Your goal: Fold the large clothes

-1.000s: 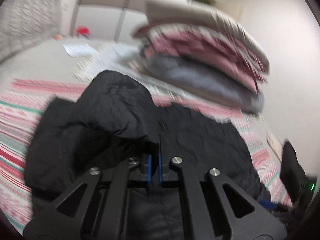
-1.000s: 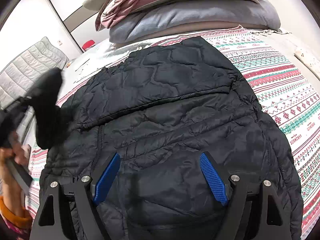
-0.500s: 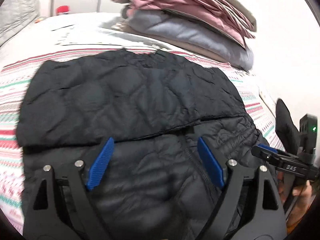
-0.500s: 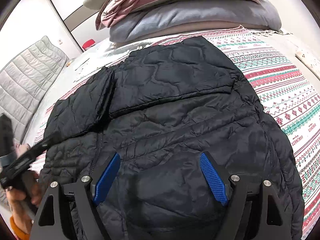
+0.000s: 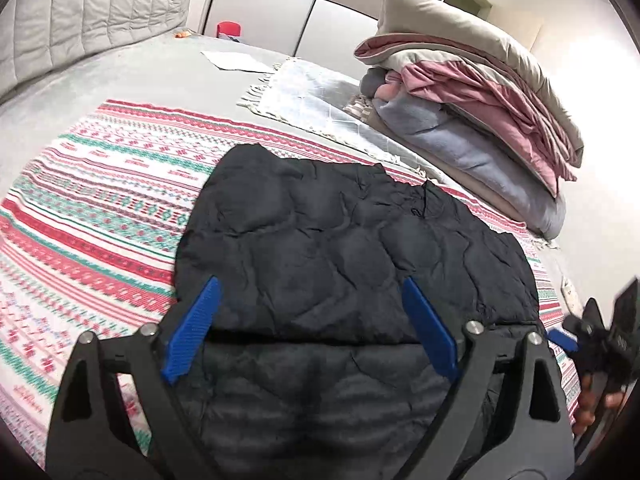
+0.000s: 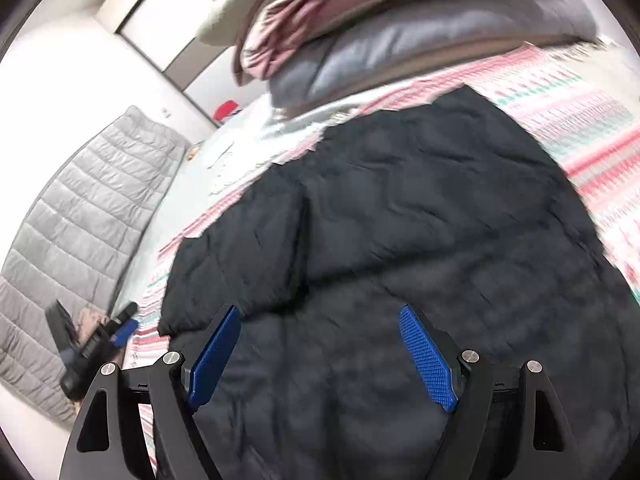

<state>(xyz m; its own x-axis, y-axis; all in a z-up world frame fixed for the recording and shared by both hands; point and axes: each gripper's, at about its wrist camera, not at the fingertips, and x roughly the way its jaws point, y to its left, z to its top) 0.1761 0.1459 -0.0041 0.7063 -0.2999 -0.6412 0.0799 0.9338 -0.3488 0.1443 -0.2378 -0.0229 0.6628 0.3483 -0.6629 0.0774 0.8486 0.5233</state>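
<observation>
Your black quilted jacket (image 5: 352, 264) lies flat on the striped red, green and white blanket (image 5: 100, 208), which is spread over the grey bed (image 5: 120, 72). Its long axis runs from your grippers away toward the stack of folded bedding (image 5: 472, 112). One panel is folded across the body, and its edge forms a straight dark crease from side to side just beyond your left gripper (image 5: 312, 332). On the left of the jacket, a wide stretch of blanket lies bare out to the padded grey headboard (image 5: 92, 4). At the far end, the jacket's edge stops near the bedding stack and the pale fringed cloth (image 5: 316, 100) beside it. On the right, only a narrow strip of blanket shows. Your left gripper's jaws stand wide apart over the jacket and hold nothing. Your right gripper (image 6: 320, 356) is likewise spread wide above the near part of the jacket, empty, though blur in that view hides whether its pads (image 6: 426, 356) touch the fabric.
</observation>
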